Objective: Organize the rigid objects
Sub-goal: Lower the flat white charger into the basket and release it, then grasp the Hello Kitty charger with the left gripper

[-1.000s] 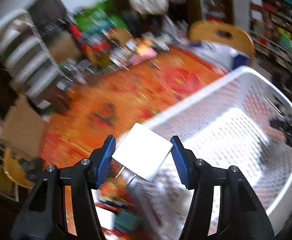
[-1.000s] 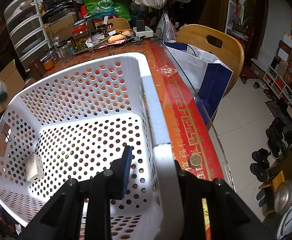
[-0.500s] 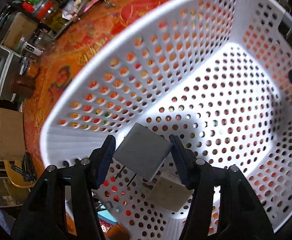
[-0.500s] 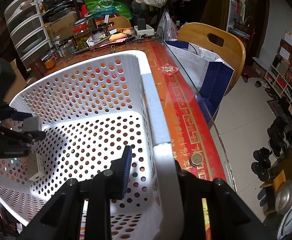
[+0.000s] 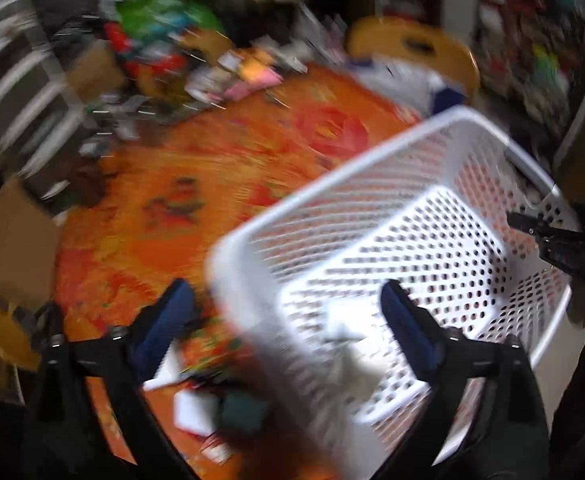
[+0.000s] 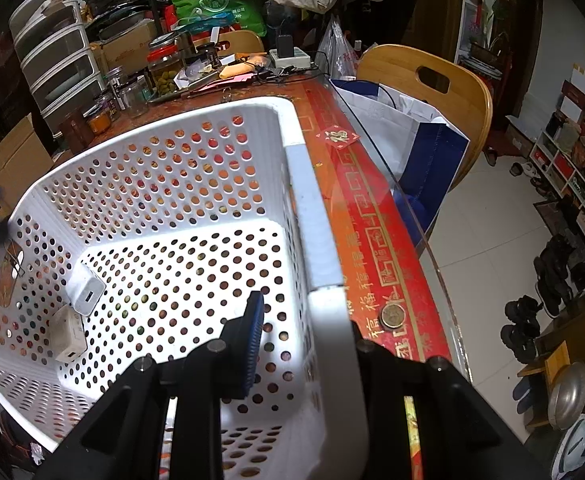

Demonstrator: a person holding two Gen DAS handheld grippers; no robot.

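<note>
- Left tongs [image 5: 288, 316]: jaws have just been opening, wide apart, nothing between them.
- Right tongs [image 6: 292, 332]: clamped on basket [image 6: 312, 216] rim.
- Two chargers [image 6: 86, 290] lie in basket, on counter [image 6: 372, 216].

A white basket [image 6: 316, 216] pierced with round holes sits on an orange-red tablecloth [image 6: 376, 216] bordered in gold characters; two white chargers [image 6: 86, 292] lie inside, beside blue gripper pads [image 6: 254, 344] and a tan wooden chair [image 6: 424, 80].

Both wrist views look steeply down, close, from opposite sides of shared white basket [image 5: 372, 168] [image 6: 312, 208].
</note>
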